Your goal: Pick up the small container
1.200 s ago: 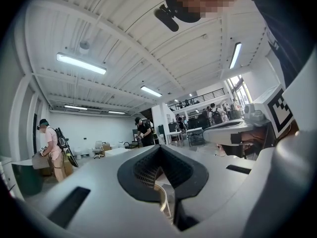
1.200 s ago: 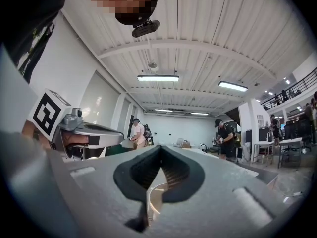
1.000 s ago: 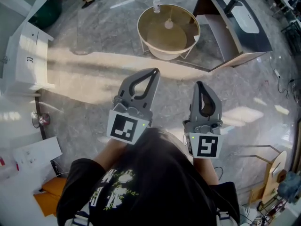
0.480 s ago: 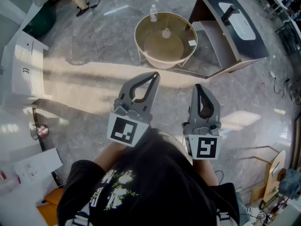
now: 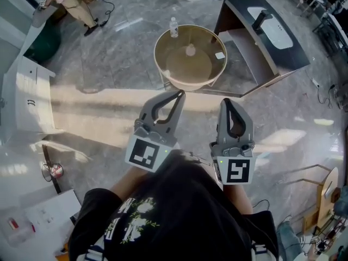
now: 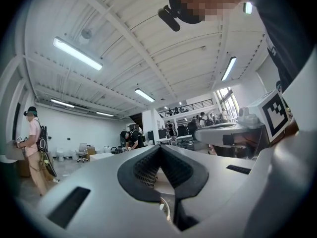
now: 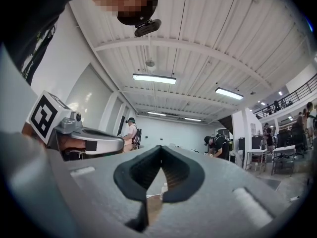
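Item: small white container (image 5: 190,50), mid round tan tabletop (image 5: 182,72) | lies well ahead of both tongs | left tongs (image 5: 179,93): pressed together, empty, seemingly nearer | right tongs (image 5: 227,101): pressed together, empty

Grey left tool (image 5: 179,93) and right tool (image 5: 227,101), black-and-white markers (image 5: 147,152); tan round table (image 5: 156,57); grey marbled floor (image 5: 119,42).

Round tan table (image 5: 179,64) on marble floor (image 5: 109,48), bearing a bottle (image 5: 173,27), small container (image 5: 190,50) and white card (image 5: 219,55)
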A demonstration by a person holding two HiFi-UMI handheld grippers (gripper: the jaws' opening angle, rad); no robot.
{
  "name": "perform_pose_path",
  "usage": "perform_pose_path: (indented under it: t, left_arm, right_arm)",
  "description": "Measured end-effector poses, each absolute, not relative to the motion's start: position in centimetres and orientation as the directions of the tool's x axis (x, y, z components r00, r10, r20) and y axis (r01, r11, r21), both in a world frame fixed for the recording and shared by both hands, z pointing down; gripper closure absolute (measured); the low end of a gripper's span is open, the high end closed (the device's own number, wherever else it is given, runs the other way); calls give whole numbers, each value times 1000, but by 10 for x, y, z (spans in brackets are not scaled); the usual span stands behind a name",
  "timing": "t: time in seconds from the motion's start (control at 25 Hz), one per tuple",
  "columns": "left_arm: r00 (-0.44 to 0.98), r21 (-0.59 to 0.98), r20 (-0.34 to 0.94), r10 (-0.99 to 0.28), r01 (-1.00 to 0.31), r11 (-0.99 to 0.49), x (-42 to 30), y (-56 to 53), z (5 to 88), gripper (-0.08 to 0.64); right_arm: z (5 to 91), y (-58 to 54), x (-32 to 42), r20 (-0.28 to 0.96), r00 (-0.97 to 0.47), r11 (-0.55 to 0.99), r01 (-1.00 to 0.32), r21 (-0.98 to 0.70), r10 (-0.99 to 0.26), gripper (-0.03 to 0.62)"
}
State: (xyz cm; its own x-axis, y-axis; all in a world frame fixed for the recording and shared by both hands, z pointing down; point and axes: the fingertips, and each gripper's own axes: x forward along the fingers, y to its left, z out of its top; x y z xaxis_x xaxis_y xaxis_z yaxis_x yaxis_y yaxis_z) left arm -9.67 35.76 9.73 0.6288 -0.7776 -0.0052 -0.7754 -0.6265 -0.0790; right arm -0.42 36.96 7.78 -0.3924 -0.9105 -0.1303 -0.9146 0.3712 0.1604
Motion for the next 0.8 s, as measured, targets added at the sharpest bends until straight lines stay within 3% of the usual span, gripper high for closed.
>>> perform_pose_path:
  t: [0.4, 0.8]
  left_arm:
    - [677, -39, -6, -736, -736, -676, -113, 319, 115, 546]
    - [657, -25, 30, -754, -753, -657, -82, 284, 133, 546]
  right_arm:
    - [97, 339, -20, -93, -335, 313, -931, 190, -938, 597]
    - [108, 304, 11, -60, -360, 345, -922, 176, -931, 597]
